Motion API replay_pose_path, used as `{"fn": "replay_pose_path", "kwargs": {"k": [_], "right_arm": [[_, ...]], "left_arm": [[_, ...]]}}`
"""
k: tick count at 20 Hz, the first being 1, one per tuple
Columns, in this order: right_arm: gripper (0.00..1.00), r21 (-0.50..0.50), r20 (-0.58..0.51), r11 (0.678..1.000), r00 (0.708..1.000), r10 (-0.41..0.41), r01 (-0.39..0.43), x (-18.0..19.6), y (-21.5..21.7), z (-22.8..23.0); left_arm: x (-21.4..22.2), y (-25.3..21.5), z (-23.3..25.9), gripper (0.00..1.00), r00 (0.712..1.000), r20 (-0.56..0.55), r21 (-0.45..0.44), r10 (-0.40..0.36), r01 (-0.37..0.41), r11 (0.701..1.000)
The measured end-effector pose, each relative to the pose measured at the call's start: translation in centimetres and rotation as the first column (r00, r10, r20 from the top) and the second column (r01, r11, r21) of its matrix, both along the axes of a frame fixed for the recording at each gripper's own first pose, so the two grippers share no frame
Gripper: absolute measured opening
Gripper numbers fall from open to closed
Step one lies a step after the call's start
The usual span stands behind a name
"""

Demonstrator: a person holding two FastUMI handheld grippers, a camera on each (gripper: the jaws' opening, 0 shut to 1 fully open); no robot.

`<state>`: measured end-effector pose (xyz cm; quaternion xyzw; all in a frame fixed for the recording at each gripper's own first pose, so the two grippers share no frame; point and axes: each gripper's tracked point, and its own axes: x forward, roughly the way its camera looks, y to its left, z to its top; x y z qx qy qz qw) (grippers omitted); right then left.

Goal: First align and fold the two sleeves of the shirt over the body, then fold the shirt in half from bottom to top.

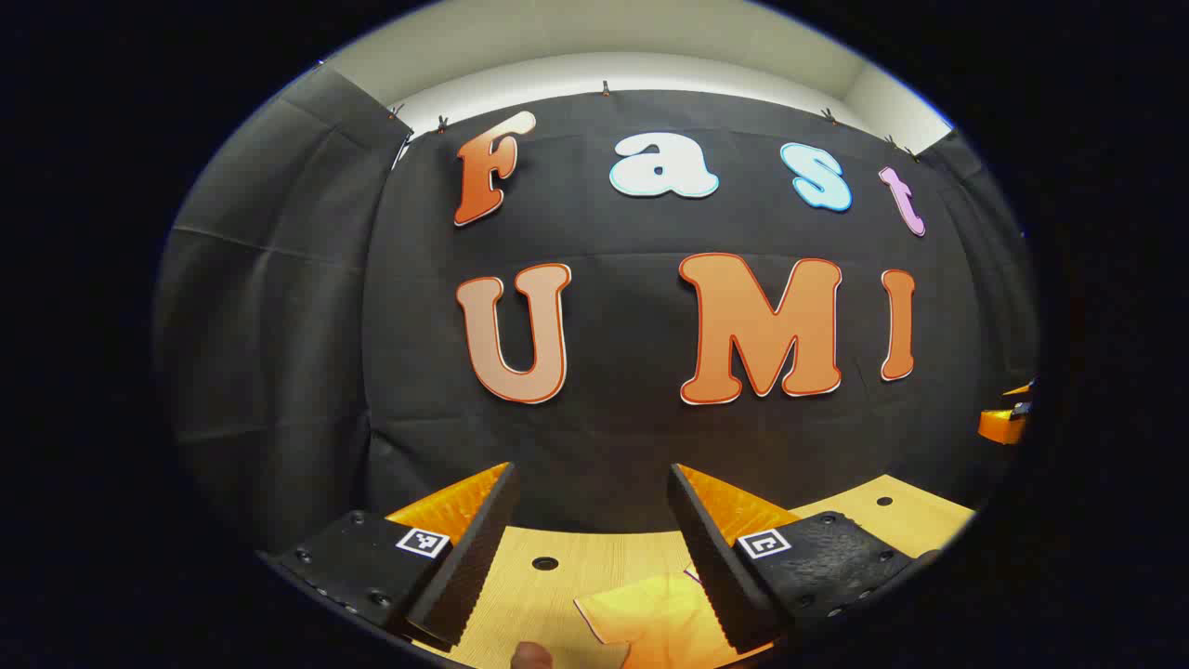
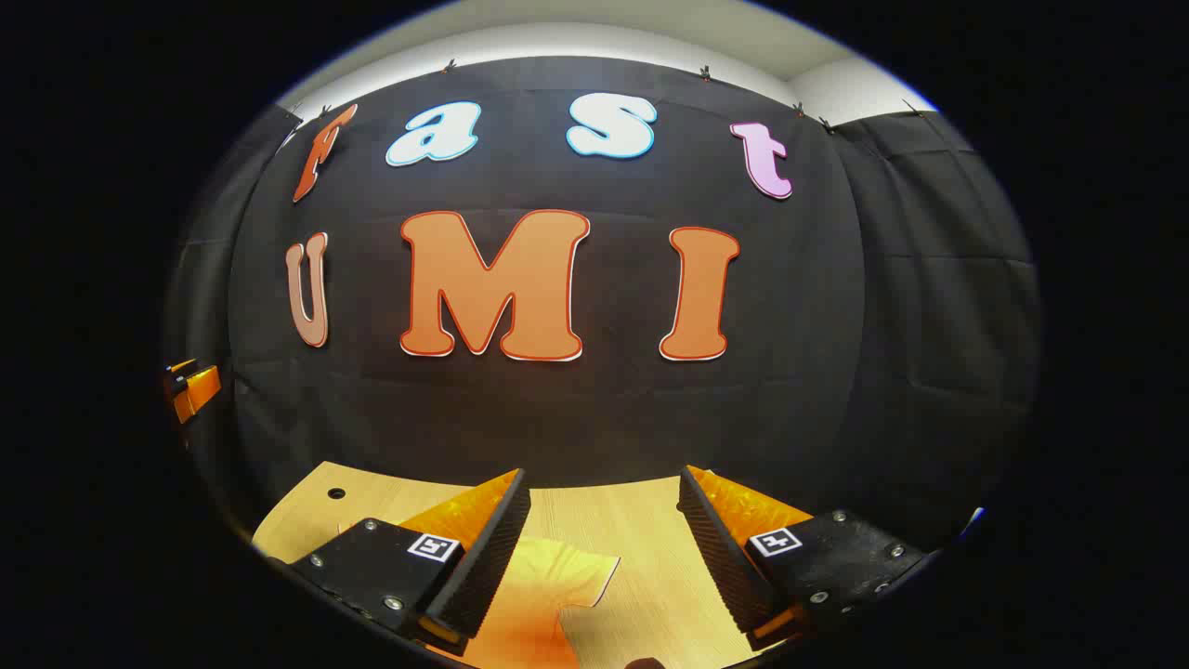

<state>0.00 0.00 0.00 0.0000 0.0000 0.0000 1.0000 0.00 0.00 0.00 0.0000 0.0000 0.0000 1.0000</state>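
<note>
While both grippers hover with jaws wide and empty, the shirt (image 1: 650, 618) lies flat on the counter (image 2: 641, 520); small holes (image 1: 545, 563) dot the bare wood.

I see a pale wooden table (image 1: 557, 595) with round holes (image 1: 544, 563) drilled in its top, and another hole (image 2: 336, 492) near its far corner. Behind it hangs black cloth (image 2: 576, 409), clipped under a white wall (image 1: 632, 37).
</note>
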Motion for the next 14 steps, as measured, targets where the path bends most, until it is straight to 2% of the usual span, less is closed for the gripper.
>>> {"fn": "replay_pose_path", "kwargs": {"k": [14], "right_arm": [[0.98, -0.008, -0.015, 1.000, 1.000, 0.012, -0.013, 0.74, 0.46, -0.43]], "left_arm": [[0.41, 0.45, -0.37, 0.97, 1.000, -0.009, -0.004, 0.019, -0.019, 1.000]]}}
